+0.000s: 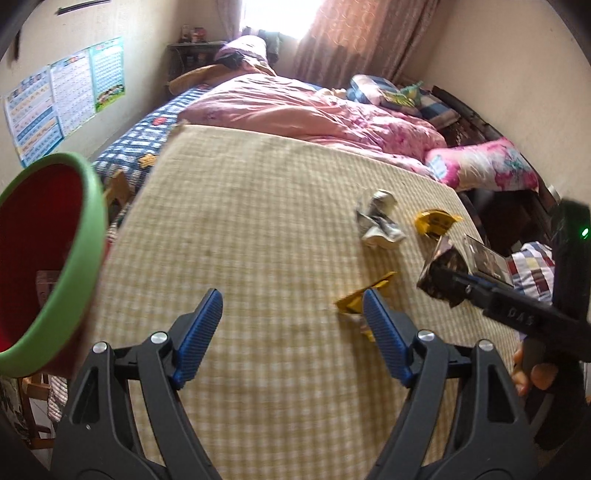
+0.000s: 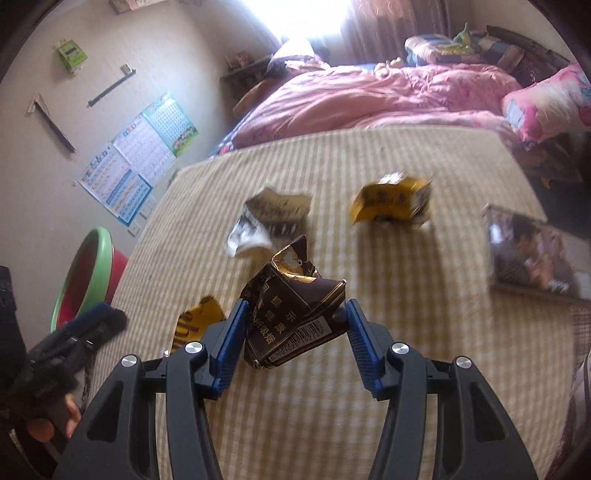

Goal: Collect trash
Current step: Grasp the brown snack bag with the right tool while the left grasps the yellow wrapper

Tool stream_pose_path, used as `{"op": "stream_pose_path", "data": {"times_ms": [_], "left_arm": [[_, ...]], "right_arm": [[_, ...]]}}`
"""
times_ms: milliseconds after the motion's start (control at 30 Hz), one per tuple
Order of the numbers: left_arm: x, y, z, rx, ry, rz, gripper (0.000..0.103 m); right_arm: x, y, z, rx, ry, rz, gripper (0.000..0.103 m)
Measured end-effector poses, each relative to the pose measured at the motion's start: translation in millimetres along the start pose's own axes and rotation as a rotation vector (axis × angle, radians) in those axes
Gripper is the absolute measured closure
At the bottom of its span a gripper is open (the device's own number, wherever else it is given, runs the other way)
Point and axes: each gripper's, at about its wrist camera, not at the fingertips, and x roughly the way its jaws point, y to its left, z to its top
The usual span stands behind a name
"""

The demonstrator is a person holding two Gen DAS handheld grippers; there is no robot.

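pinching a crumpled dark brown packet [image 2: 293, 314], your right gripper [image 2: 295, 332] has its blue pads [image 2: 231, 347] against the packet's two sides, barcode end nearest you. the packet looks lifted a little off the yellow checked cloth [image 2: 369, 406], though you cannot tell that for sure. your left gripper [image 1: 291, 332] is spread wide over the same cloth with nothing between its fingers; its right pad [image 1: 384, 332] partly covers a torn yellow wrapper [image 1: 365, 295] lying on the cloth. in the right wrist view that wrapper shows just left of the held packet.

to your left, at the cloth's edge, a red bin with a green rim [image 1: 74, 258] is tipped with its mouth facing the grippers. a little farther out on the cloth lie a crumpled white and grey wrapper [image 1: 378, 221] and, just to its right, a second yellow wrapper [image 1: 436, 221], apart from each other. near the cloth's right edge a flat box with a photo on it [image 2: 535, 254] rests.

beyond the cloth a pink quilt [image 1: 295, 110] is heaped on the bed, with a floral pink pillow [image 1: 484, 166] at the right. blue and green charts [image 1: 62, 99] hang on the left wall, and a bright curtained window [image 1: 280, 14] sits at the far end.
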Motion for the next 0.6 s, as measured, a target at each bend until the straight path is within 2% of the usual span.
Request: {"op": "stream_pose_path", "data": {"times_ms": [233, 267, 333, 400, 600], "left_arm": [[38.0, -38.9, 3.9, 0.059, 0.077, -0.057, 0.030], [44.1, -42.5, 2.8, 0.065, 0.094, -0.063, 0.033], [53.7, -48.3, 0.1, 0.077, 0.129, -0.072, 0.045], [58.4, -51.4, -3.1, 0.089, 0.155, -0.077, 0.063], [52.8, -46.4, -5.7, 0.074, 0.140, -0.079, 0.068]], "right_arm": [[-16.7, -11.0, 1.5, 0.006, -0.024, 0.000, 0.050], [-18.8, -11.4, 1.5, 0.004, -0.027, 0.002, 0.050], [-22.0, -8.8, 1.4, -0.004, -0.035, 0.006, 0.050], [-23.8, -8.0, 2.6, -0.008, -0.039, 0.012, 0.050], [-27.4, 3.1, 1.9, -0.025, -0.044, 0.045, 0.050]]}}
